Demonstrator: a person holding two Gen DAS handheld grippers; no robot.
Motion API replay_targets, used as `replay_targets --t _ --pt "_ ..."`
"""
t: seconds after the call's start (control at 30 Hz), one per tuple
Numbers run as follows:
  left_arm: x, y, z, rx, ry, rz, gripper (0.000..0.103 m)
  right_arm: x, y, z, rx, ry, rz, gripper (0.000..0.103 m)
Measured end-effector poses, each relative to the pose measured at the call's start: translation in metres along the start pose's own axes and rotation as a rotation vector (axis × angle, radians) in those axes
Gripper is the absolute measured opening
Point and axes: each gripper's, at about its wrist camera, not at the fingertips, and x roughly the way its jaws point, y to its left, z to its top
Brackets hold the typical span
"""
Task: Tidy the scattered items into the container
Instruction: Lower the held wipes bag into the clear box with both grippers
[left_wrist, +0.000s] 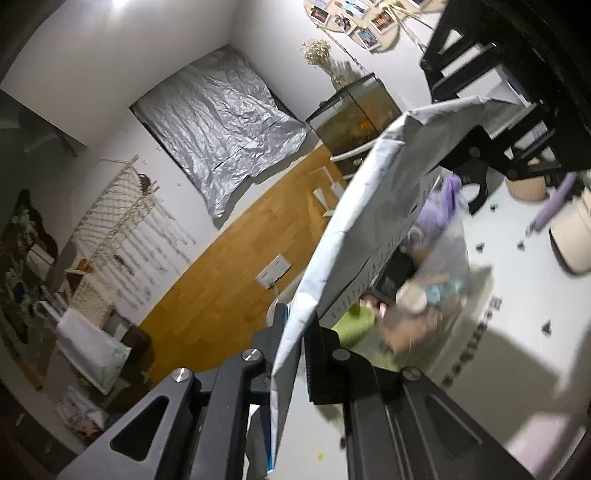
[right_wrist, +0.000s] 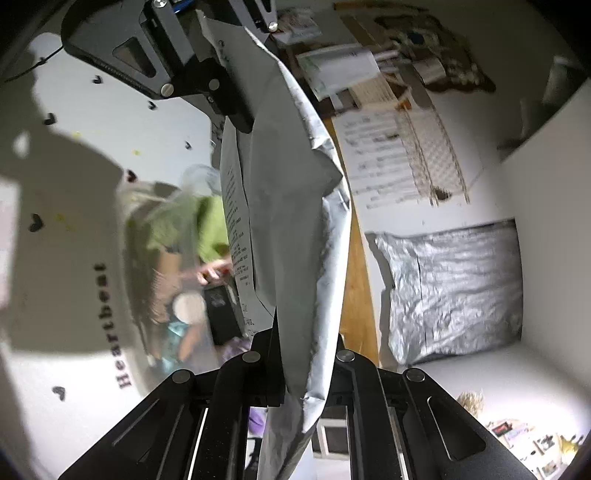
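The left gripper (left_wrist: 293, 332) has its fingers clenched on one edge of a grey bag (left_wrist: 369, 206); the right gripper (right_wrist: 295, 354) has its fingers clenched on the opposite edge of the same bag (right_wrist: 288, 236). The bag hangs stretched between the two pairs of fingers, its long axis running from one gripper straight ahead to the other, its creased sheet drooping in the middle.

In the left wrist view the bag rises from the fingers up and to the right, where the other gripper grips its far corner. Right of the fingers, under the bag, lies a blurred heap of items (left_wrist: 417, 295): something green, something purple, a pale round lid. Left of the fingers are a wooden floor (left_wrist: 229, 266) and a silver sheet (left_wrist: 221, 136) on the wall; ahead stands a fish tank (left_wrist: 354, 118).

The right wrist view alone shows small black print down the bag's left face, too small to read. Left of these fingers is the white desk (right_wrist: 92, 122) with black hearts and the word "Heartbeat" (right_wrist: 110, 325), and the same items (right_wrist: 192, 258), blurred.
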Motion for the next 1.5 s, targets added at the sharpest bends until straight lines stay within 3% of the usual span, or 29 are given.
replay_targets --t 0.23,0.43,0.47,0.63,0.97,1.13,1.5 --pt "0.065 0.03 0.028 -0.122 0.127 -0.24 0.009 0.059 -0.049 -0.019 0.131 0.111 0.245 0.009" --pt "0.085 0.042 0.035 -0.199 0.295 -0.462 0.009 0.088 -0.075 -0.03 0.193 0.167 0.505 0.01" --pt "0.086 0.043 0.035 -0.194 0.314 -0.476 0.009 0.092 -0.079 -0.032 0.21 0.177 0.567 0.01" --pt "0.111 0.045 0.033 -0.221 0.436 -0.547 0.009 0.116 -0.08 -0.029 0.234 0.208 0.674 0.01" --pt "0.162 0.042 0.024 -0.257 0.59 -0.658 0.009 0.178 -0.08 -0.042 0.29 0.296 0.9 0.01" --pt "0.187 0.029 0.017 -0.24 0.655 -0.684 0.009 0.201 -0.062 -0.048 0.299 0.337 0.944 0.01" --pt "0.206 0.027 0.023 -0.276 0.661 -0.742 0.009 0.22 -0.053 -0.069 0.317 0.387 0.992 0.01"
